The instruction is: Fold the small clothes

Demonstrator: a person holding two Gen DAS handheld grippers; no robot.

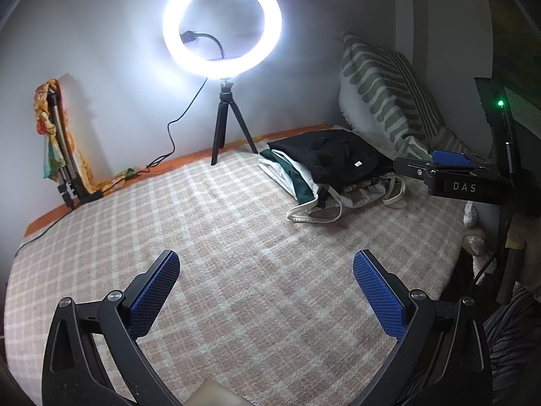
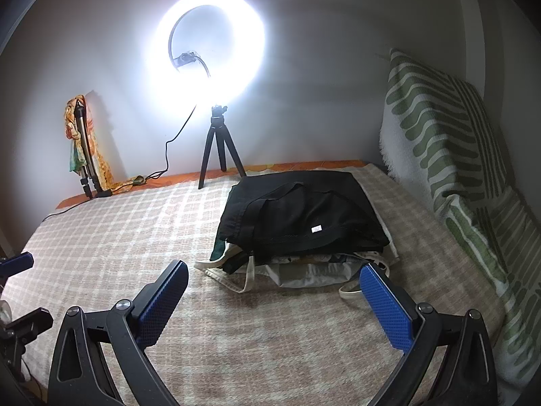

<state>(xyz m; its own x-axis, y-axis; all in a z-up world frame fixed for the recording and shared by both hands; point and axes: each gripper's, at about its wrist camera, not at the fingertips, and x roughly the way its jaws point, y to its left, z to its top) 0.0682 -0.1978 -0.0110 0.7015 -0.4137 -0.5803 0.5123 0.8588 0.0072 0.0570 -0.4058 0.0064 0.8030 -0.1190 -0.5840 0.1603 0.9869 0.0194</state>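
A pile of small clothes lies on the checked bed cover, a black garment on top with a white tag, and white and dark green pieces under it. White straps trail out at the front. My right gripper hovers open just in front of the pile, nothing between its blue pads. My left gripper stands open over bare cover, well to the left of the pile. The right gripper's body shows at the right edge of the left wrist view.
A lit ring light on a small tripod stands at the back by the wall, its cable running left to a folded stand draped with an orange cloth. A green-patterned pillow leans on the right wall. Checked bed cover spreads left.
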